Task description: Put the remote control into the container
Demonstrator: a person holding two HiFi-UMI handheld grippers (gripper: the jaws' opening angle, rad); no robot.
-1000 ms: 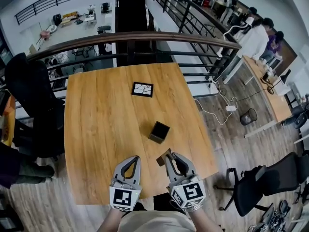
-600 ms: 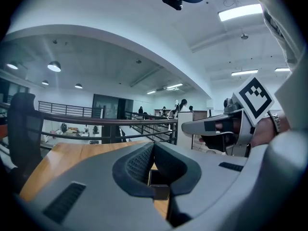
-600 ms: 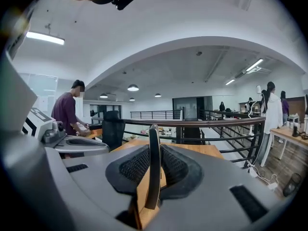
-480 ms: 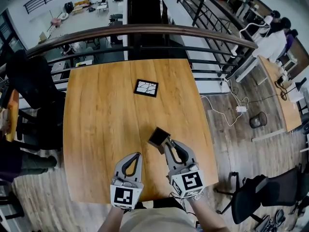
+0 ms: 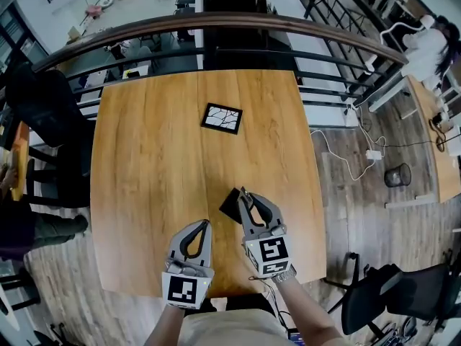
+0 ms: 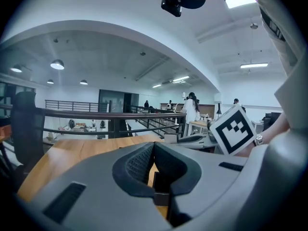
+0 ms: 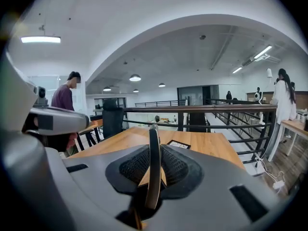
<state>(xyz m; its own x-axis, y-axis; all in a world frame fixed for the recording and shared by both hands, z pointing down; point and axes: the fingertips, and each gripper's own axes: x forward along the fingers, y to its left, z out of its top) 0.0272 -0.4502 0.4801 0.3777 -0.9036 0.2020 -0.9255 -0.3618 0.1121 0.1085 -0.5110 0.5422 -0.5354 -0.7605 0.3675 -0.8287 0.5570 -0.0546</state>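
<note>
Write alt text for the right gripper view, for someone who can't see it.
The right gripper clamps a thin remote control edge-on between its jaws. Beyond lies a wooden table with a small dark-framed tile, then a black railing.

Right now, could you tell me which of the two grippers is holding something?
The right gripper: a thin remote control stands edge-on between its jaws, while the left gripper's jaws meet on nothing.

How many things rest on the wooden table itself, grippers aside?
2: a black-framed tile toward the far side, and the dark container at the tips of the right gripper. The remote control sits in that gripper's jaws, off the table.
</note>
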